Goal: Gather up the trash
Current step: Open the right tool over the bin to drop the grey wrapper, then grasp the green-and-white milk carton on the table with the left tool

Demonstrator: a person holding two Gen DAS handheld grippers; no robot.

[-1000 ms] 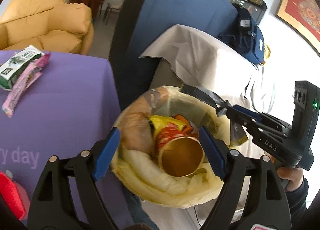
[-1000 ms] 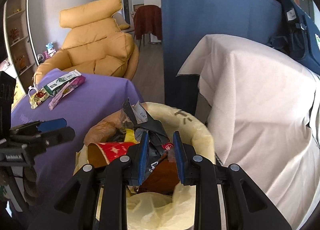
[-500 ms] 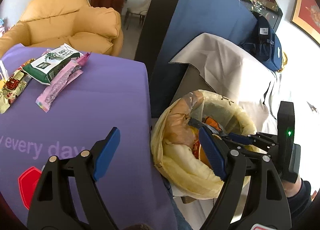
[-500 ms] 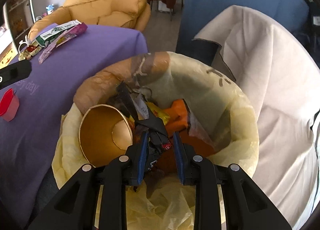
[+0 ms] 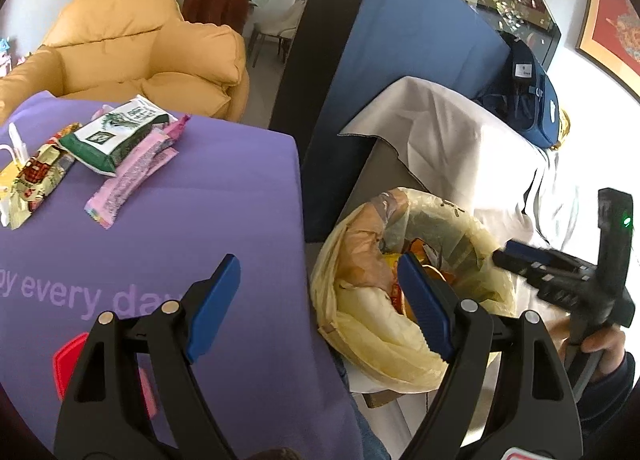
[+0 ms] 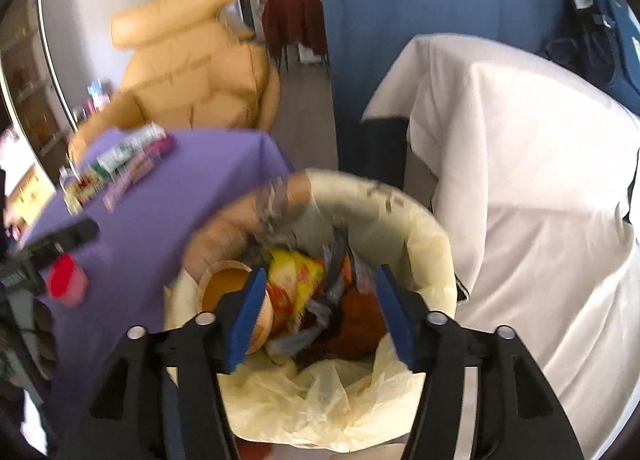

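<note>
A trash bin with a yellow liner (image 6: pixel 424 228) stands beside the purple table (image 5: pixel 224 188). It holds a paper cup (image 6: pixel 228 284), a yellow wrapper (image 6: pixel 296 272) and a dark wrapper (image 6: pixel 338 260). My right gripper (image 6: pixel 320 312) is open and empty just above the bin; it also shows in the left wrist view (image 5: pixel 520 256). My left gripper (image 5: pixel 316 308) is open and empty over the table's right edge. On the table's far left lie a green-white packet (image 5: pixel 120 132), a pink wrapper (image 5: pixel 128 180) and a red-patterned packet (image 5: pixel 36 176).
A red object (image 5: pixel 68 360) sits on the table near my left gripper. A white-draped piece of furniture (image 6: pixel 520 180) stands right of the bin, a blue partition (image 5: pixel 400 60) behind it, and a tan armchair (image 5: pixel 132 40) beyond the table.
My right gripper has opened and let the dark wrapper fall into the bin. My left gripper has swung left from over the bin toward the table.
</note>
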